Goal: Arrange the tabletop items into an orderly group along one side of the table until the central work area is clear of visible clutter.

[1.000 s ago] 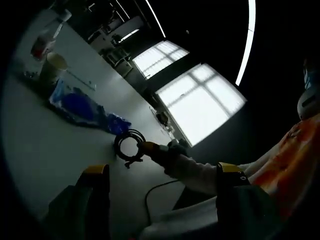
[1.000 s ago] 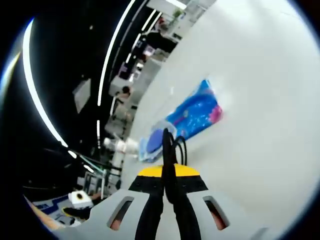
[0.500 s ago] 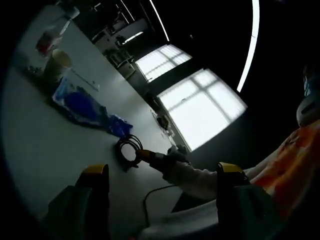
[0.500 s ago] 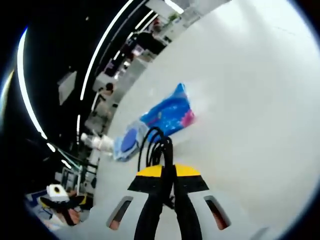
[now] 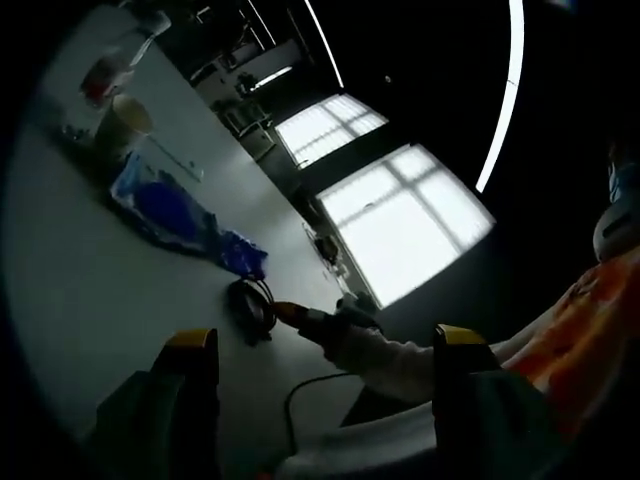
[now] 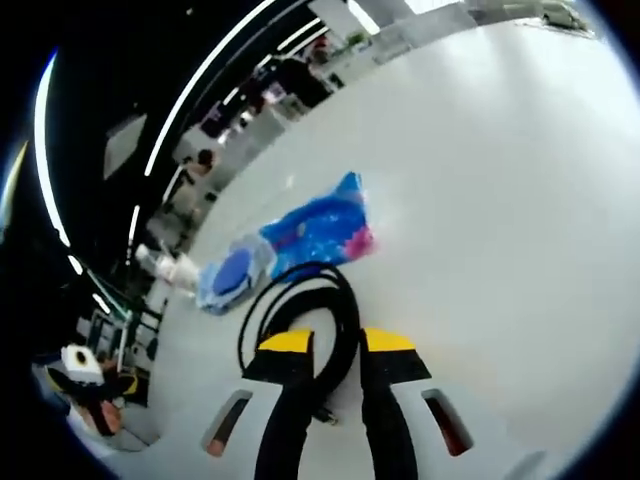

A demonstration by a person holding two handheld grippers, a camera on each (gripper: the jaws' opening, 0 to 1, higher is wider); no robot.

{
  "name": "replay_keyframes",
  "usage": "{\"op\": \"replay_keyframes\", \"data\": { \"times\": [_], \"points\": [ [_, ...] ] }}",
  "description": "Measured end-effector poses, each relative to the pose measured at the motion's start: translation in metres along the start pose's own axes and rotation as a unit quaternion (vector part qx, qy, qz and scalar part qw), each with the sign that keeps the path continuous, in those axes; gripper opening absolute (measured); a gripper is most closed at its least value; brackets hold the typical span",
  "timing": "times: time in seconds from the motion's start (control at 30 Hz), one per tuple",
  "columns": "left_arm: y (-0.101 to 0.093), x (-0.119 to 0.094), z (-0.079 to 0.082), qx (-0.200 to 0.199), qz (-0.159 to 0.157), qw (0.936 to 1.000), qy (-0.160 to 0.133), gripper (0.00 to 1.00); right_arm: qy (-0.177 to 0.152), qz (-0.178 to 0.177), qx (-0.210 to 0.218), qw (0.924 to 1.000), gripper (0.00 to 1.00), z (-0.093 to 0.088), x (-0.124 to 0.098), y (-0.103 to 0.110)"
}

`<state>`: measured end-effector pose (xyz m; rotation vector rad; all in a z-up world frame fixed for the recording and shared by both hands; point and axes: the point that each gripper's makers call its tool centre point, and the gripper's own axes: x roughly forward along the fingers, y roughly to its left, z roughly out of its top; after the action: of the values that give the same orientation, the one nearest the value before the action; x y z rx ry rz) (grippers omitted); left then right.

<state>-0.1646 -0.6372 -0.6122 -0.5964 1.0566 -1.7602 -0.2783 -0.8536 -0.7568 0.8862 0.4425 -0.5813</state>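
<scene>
A black coiled cable point(image 6: 300, 272) lies flat on the white table point(image 6: 500, 200), just short of a blue plastic packet point(image 6: 315, 230). My right gripper point(image 6: 337, 342) is open, and one side of the coil runs through the gap between its yellow-tipped jaws. In the left gripper view the cable point(image 5: 250, 305) sits at the tip of the right gripper point(image 5: 300, 318), near the blue packet point(image 5: 165, 210). My left gripper point(image 5: 322, 345) hangs open above the table with nothing between its jaws.
A paper cup point(image 5: 125, 125) and a plastic bottle point(image 5: 105, 75) stand beyond the blue packet at the table's far end. A thin black wire point(image 5: 300, 390) trails across the near table. A person's white sleeve point(image 5: 400, 360) holds the right gripper.
The right gripper's jaws have parted from the cable. The coil, held upright before, now lies flat on the table near the blue packet. The left gripper has barely moved.
</scene>
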Motion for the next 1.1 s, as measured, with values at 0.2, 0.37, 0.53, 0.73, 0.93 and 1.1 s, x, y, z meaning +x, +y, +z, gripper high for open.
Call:
{"op": "replay_keyframes", "data": {
  "times": [0.2, 0.37, 0.53, 0.73, 0.93, 1.1],
  "points": [
    [0.001, 0.0, -0.004, 0.007, 0.004, 0.9999, 0.009, 0.9, 0.005, -0.015, -0.031, 0.9994, 0.27, -0.001, -0.002, 0.001],
    [0.013, -0.005, -0.006, 0.053, 0.046, 0.9973, 0.026, 0.9, 0.007, -0.019, -0.056, 0.9982, 0.36, -0.002, -0.006, 0.004],
    [0.038, -0.019, 0.002, 0.117, 0.124, 0.9849, 0.033, 0.89, 0.005, -0.018, -0.08, 0.9966, 0.47, -0.004, -0.011, 0.011],
    [0.06, -0.036, 0.015, 0.181, 0.204, 0.9609, 0.049, 0.91, 0.014, -0.017, -0.122, 0.9922, 0.54, -0.01, -0.018, 0.019],
    [0.086, -0.058, 0.022, 0.234, 0.274, 0.9277, 0.099, 0.88, 0.013, -0.01, -0.139, 0.9902, 0.6, -0.014, -0.027, 0.032],
    [0.089, -0.065, 0.024, 0.202, 0.272, 0.9371, 0.083, 0.93, 0.02, 0.003, -0.158, 0.9872, 0.68, -0.028, -0.035, 0.046]
  ]
}}
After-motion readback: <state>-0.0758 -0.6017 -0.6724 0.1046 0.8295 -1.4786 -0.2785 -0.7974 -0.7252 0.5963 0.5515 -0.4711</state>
